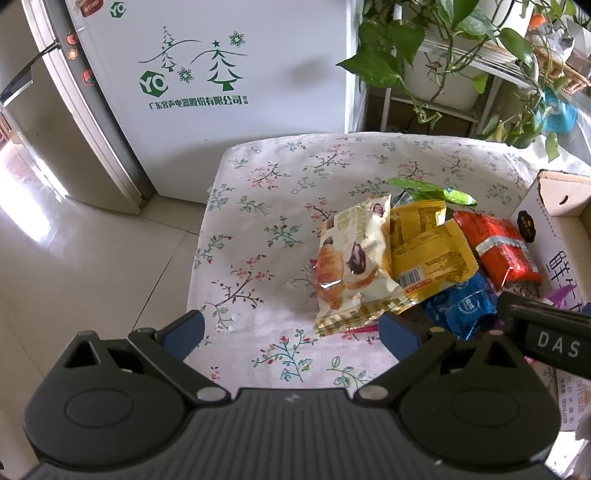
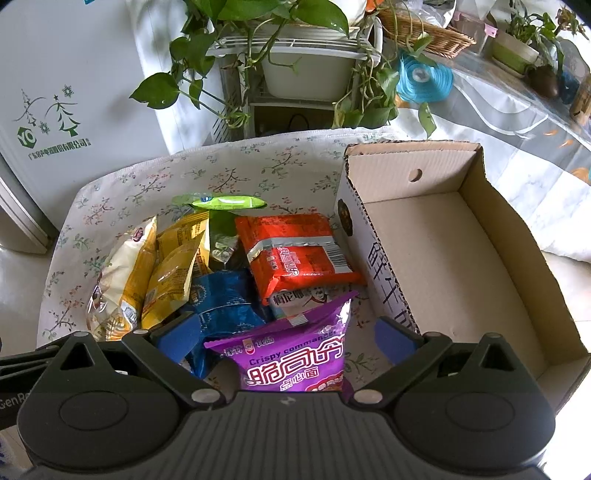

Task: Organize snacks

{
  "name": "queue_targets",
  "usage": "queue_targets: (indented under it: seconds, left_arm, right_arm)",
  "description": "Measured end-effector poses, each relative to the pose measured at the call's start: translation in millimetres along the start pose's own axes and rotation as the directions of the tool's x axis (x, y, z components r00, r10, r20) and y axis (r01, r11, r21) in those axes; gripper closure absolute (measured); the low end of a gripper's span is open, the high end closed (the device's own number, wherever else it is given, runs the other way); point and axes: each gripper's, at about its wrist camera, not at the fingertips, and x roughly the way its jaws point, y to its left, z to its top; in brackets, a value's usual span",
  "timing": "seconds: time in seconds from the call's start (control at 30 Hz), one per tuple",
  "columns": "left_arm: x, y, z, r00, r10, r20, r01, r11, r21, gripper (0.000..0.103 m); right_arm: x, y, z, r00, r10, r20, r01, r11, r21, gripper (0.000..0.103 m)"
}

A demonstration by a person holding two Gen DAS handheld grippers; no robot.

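Both sets of jaws stand spread wide, holding nothing: the left gripper (image 1: 291, 328) hovers over bare flowered tablecloth (image 1: 258, 206) beside the snack pile, the right gripper (image 2: 286, 338) straddles a purple noodle packet (image 2: 295, 360). From left, the heap on the small table runs from a cream pastry bag (image 1: 351, 266) through yellow packets (image 1: 428, 254) and a blue foil packet (image 2: 225, 299) to a red biscuit pack (image 2: 295, 258), with a green wrapper (image 2: 221, 202) at the back. All look light, air-puffed and slick, their contents likely brittle; a gentle pinch on a crimped end seam or across the narrow width seems safest. Just right of the pile an empty cardboard box (image 2: 498, 236) sits open, its near wall touching the packets. Open cloth lies left; the table's left edge drops to tiled floor (image 1: 74, 258), and trailing houseplants (image 2: 258, 22) crowd the far side.
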Motion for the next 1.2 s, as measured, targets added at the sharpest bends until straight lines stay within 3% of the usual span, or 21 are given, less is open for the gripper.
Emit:
queue_targets:
  seconds: [0.3,0.77,0.87,1.03,1.2]
  left_arm:
    - [-1.7,-6.9,-0.2,1.000,-0.008,0.005,0.008,1.000,-0.002,0.005]
    - [-5.8,-8.8,1.3,0.998,-0.062,0.014,0.062,0.998,-0.011,0.005]
    - [-10.1,-1.7,8.1,0.994,-0.110,0.029,0.111,0.993,-0.039,0.004]
    - [-17.1,12.0,26.6,0.985,-0.145,0.091,0.151,0.986,-0.063,0.004]
    - [-0.6,17.0,41.7,0.983,-0.178,0.054,0.182,0.980,-0.077,0.004]
  right_arm:
    - [-2.2,-4.3,-0.9,1.000,-0.004,0.016,0.004,1.000,-0.007,0.000]
    - [-3.7,-19.2,-0.1,0.998,0.058,0.025,-0.058,0.998,0.017,0.001]
    - [-7.3,-26.2,2.1,0.993,0.109,0.049,-0.111,0.993,0.037,0.000]
    - [-20.9,-43.6,2.6,0.961,0.233,0.150,-0.246,0.967,0.072,0.000]
    - [-21.9,-60.5,9.8,0.948,0.281,0.147,-0.299,0.947,0.119,0.000]
